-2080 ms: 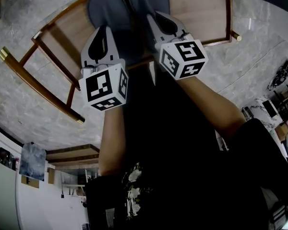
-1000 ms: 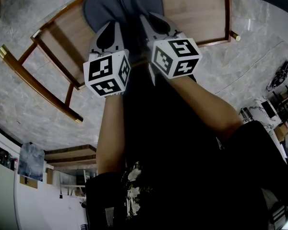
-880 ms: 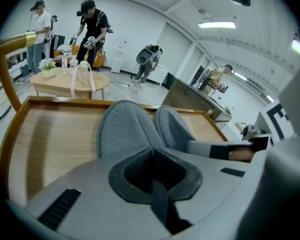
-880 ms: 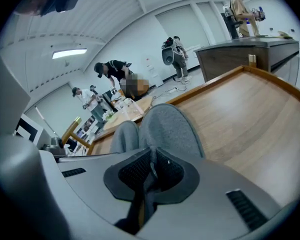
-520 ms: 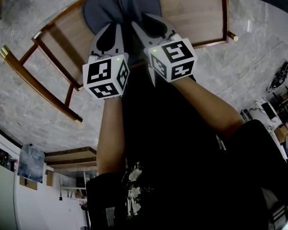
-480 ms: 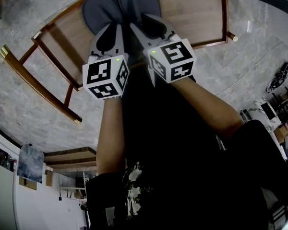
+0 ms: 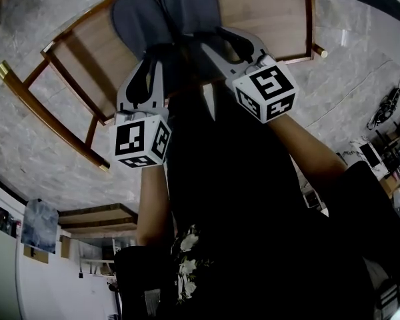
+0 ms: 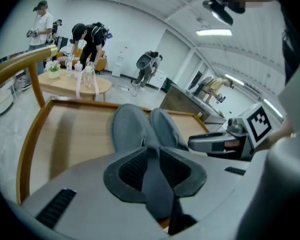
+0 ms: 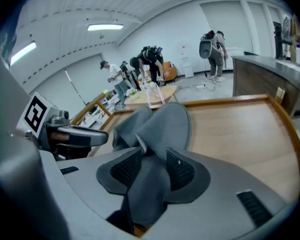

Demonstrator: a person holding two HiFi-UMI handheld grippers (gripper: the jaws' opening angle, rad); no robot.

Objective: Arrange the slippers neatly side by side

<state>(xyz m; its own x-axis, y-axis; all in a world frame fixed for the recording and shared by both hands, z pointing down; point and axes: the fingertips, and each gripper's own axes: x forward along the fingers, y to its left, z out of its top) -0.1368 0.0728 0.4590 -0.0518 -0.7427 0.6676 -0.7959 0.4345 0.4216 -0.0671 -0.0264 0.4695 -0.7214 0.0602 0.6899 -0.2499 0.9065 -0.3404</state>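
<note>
Two grey slippers lie side by side, toes pointing away, on a wooden table [image 7: 280,19]: the left slipper [image 7: 137,15] [image 8: 127,129] and the right slipper [image 7: 190,2] [image 9: 167,124]. My left gripper [image 7: 150,52] [image 8: 151,151] sits at the left slipper's heel. Its jaws have just been opening, and the heel rim lies loose between the pads. At the right slipper's heel, my right gripper [image 7: 210,39] [image 9: 152,161] has also just been opening. Its jaws stand wide, with the heel between them and untouched.
The table has a raised wooden rim [image 9: 285,129] and slanted legs with brass tips [image 7: 3,72]. Around it is grey marble floor [image 7: 340,92]. Several people [image 8: 90,36] work at a round table with bottles [image 8: 75,84] far behind.
Both grippers have drawn back from the slippers towards me and their jaws have spread. The right gripper has rolled. The slippers stay side by side on the table.
</note>
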